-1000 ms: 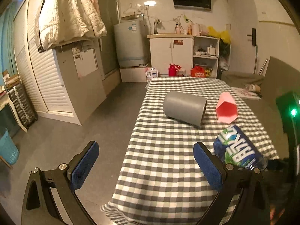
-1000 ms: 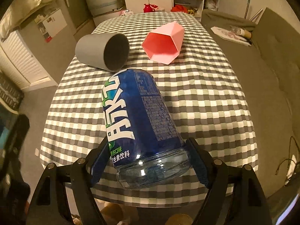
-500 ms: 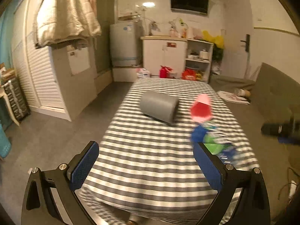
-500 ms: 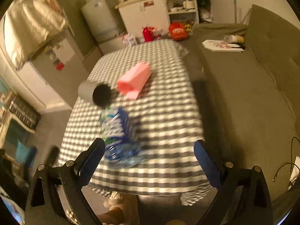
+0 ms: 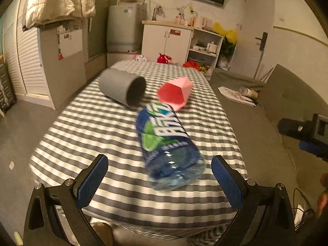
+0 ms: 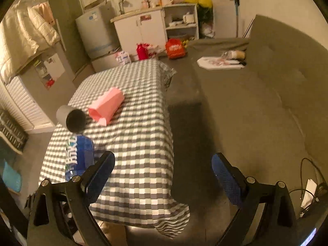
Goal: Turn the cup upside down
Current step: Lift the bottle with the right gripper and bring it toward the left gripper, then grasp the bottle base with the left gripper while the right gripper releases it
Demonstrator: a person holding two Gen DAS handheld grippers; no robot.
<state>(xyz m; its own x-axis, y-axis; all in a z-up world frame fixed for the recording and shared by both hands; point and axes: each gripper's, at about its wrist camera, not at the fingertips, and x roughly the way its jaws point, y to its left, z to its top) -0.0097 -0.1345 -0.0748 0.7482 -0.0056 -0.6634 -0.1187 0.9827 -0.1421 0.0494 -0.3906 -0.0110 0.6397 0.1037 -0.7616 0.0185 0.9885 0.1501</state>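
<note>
Checked tablecloth carries 3 cups, all on their sides: blue clear-based cup nearest & blurred, grey cup and pink cup behind, interiors look empty; left gripper wide open, holding nothing; right gripper wide open over table edge w/ nothing btwn fingers

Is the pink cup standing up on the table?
No, the pink cup lies on its side on the checkered tablecloth, beside the grey cup.
</note>
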